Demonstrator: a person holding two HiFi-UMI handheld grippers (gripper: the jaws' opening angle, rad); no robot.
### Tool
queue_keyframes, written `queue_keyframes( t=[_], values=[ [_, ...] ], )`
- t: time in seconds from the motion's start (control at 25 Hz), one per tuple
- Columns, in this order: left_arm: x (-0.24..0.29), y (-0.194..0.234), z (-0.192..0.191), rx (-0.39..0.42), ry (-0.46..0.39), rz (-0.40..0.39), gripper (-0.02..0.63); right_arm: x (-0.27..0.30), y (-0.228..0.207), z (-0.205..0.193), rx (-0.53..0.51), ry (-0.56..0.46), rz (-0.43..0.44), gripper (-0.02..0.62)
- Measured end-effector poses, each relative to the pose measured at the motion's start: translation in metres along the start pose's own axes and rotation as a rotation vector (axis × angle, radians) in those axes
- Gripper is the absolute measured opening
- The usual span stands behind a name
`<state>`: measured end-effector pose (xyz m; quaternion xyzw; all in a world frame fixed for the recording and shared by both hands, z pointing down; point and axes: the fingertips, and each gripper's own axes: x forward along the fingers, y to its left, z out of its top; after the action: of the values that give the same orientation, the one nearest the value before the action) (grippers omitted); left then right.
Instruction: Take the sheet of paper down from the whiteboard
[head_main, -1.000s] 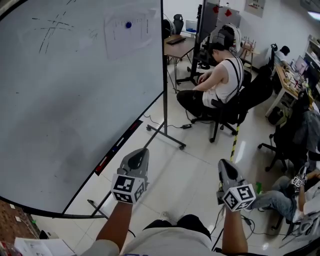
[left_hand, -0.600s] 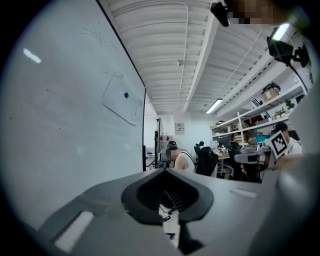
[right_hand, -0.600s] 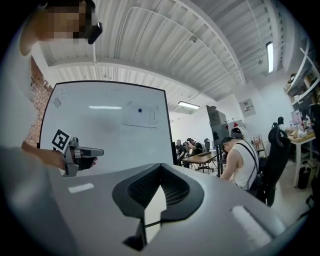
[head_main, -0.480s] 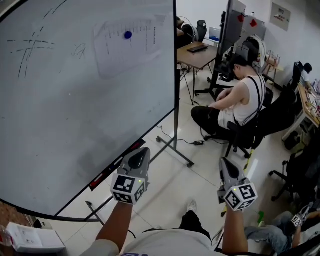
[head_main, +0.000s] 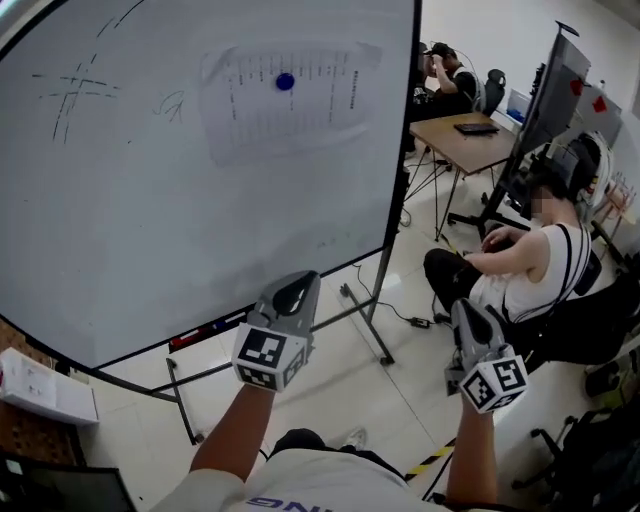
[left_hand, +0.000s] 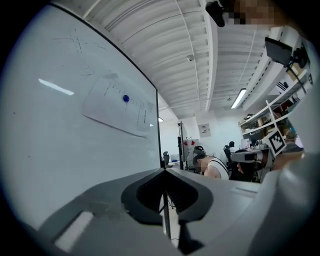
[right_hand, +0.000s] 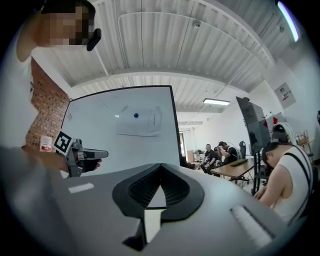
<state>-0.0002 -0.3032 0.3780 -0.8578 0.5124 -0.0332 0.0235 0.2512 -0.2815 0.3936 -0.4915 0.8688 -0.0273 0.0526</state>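
Note:
A printed sheet of paper (head_main: 285, 100) hangs high on the whiteboard (head_main: 150, 230), pinned by a blue round magnet (head_main: 285, 81). The sheet of paper (left_hand: 120, 106) shows upper left in the left gripper view, and the sheet of paper (right_hand: 139, 121) sits centre in the right gripper view. My left gripper (head_main: 301, 289) is shut and empty, held level below the sheet, well short of the board. My right gripper (head_main: 468, 315) is shut and empty too, off to the right beyond the board's edge. The left gripper (right_hand: 97, 154) shows in the right gripper view.
The whiteboard stands on a metal frame (head_main: 380, 310) with a marker tray (head_main: 205, 332). A person in a white top (head_main: 515, 275) sits on an office chair to the right. A desk (head_main: 465, 138) and other seated people lie behind. A white box (head_main: 45, 388) rests at lower left.
Both grippers and the head view swung left toward the whiteboard; the sheet now sits nearer the frame's centre and larger. The seated person shifted right. Jaws stayed shut.

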Motion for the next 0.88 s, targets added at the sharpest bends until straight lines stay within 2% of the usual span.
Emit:
queue_keyframes(
  t=[0.16, 0.4, 0.6, 0.88],
  values=[
    [0.01, 0.014, 0.006, 0.024, 0.017, 0.066, 0.005, 0.042, 0.002, 0.014, -0.001, -0.029, 0.11, 0.006],
    [0.019, 0.048, 0.015, 0.03, 0.005, 0.144, 0.005, 0.107, 0.017, 0.022, 0.01, -0.054, 0.221, 0.006],
    [0.023, 0.079, 0.036, 0.041, -0.047, 0.174, 0.005, 0.154, 0.034, 0.039, -0.026, -0.073, 0.282, 0.006],
    [0.027, 0.106, 0.088, 0.114, -0.139, 0.208, 0.005, 0.2, 0.061, 0.082, -0.053, -0.155, 0.375, 0.006]
  ],
)
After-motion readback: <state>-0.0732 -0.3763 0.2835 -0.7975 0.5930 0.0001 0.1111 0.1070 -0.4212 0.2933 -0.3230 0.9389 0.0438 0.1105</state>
